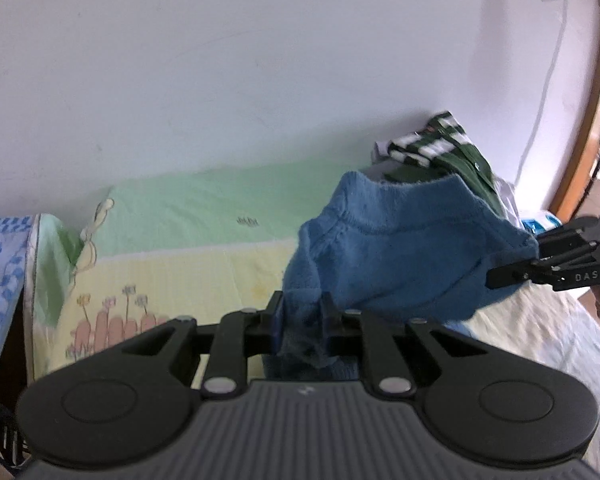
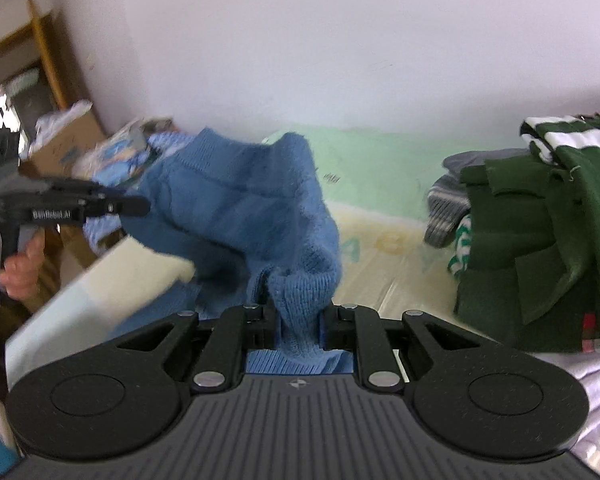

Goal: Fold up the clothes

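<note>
A blue knitted sweater (image 1: 400, 248) hangs in the air between both grippers above the bed. My left gripper (image 1: 302, 322) is shut on a bunched part of its fabric. My right gripper (image 2: 298, 316) is shut on another bunch of the same sweater (image 2: 240, 208). In the left wrist view the right gripper (image 1: 512, 268) enters from the right, clamped on the sweater's edge. In the right wrist view the left gripper (image 2: 136, 206) enters from the left, held by a hand, at the sweater's other side.
A bed with a green and yellow cartoon sheet (image 1: 188, 240) lies below, against a white wall. A pile of green and striped clothes (image 2: 540, 216) sits at the bed's right. A cardboard box (image 2: 68, 140) and clutter stand at the left. A wooden door frame (image 1: 588, 128) is far right.
</note>
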`<state>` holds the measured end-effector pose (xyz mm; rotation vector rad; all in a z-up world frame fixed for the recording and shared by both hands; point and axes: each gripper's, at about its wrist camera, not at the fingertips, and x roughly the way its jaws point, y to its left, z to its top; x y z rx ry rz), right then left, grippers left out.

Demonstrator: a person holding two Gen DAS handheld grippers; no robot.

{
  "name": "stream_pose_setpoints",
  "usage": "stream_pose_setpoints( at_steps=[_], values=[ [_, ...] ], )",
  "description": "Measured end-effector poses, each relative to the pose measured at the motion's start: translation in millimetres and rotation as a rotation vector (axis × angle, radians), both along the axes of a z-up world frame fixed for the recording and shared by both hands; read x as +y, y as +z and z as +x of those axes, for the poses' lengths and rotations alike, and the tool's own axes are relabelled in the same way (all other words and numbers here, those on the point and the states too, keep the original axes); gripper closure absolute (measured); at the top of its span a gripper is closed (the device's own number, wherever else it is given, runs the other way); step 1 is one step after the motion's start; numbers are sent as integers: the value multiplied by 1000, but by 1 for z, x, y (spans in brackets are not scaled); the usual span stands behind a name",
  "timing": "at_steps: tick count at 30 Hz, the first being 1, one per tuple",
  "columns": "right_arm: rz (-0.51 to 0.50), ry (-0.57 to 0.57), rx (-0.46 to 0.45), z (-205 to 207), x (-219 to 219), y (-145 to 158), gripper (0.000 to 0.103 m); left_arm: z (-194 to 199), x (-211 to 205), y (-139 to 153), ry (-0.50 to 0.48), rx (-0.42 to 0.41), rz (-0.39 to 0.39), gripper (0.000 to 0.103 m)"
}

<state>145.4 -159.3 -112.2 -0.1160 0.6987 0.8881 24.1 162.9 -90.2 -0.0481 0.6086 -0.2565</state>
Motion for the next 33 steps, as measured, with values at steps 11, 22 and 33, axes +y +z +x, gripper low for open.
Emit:
stream_pose_setpoints(
  at_steps=[11,22,33],
  values=[
    [-224,124,-245,-67,14,-35,85,-45,-18,-37,-58,54,104,92],
    [-310,110,-342,-88,18,-53,70,-56,-40,-48,-107,6,307,77],
    [-459,159,-682,-136,44,-48,51,-77,-67,-43,-232,-127,586,71]
  ],
)
